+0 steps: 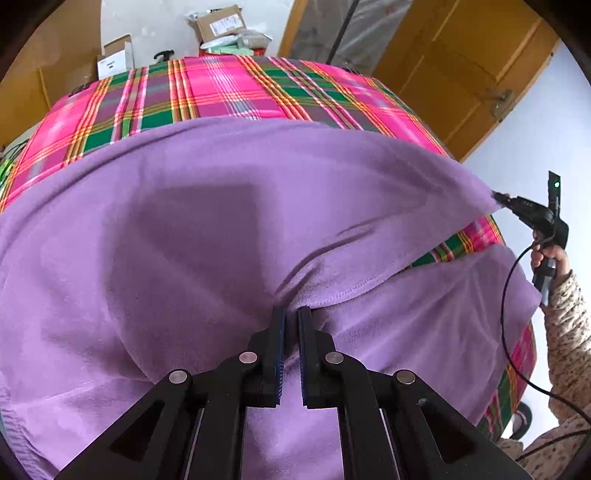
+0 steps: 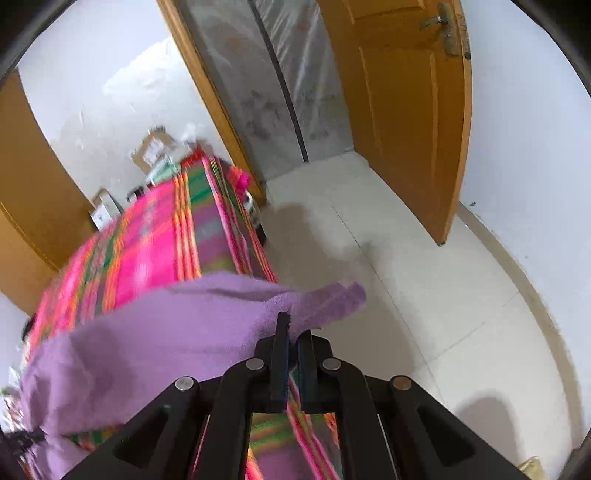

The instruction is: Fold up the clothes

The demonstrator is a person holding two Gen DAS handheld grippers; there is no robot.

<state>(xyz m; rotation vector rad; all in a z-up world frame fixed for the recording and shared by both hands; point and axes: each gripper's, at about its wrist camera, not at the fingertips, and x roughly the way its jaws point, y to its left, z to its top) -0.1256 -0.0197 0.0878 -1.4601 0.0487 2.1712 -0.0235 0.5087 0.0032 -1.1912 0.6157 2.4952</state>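
Purple fleece garment (image 1: 207, 229) hangs stretched between both claws.

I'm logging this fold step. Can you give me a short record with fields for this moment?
garment: purple cloth, edge lifted, not yet folded over
surface: plaid blanket
left gripper: shut on cloth's hem
right gripper: shut on cloth's corner, raised
background: cardboard boxes, wooden door
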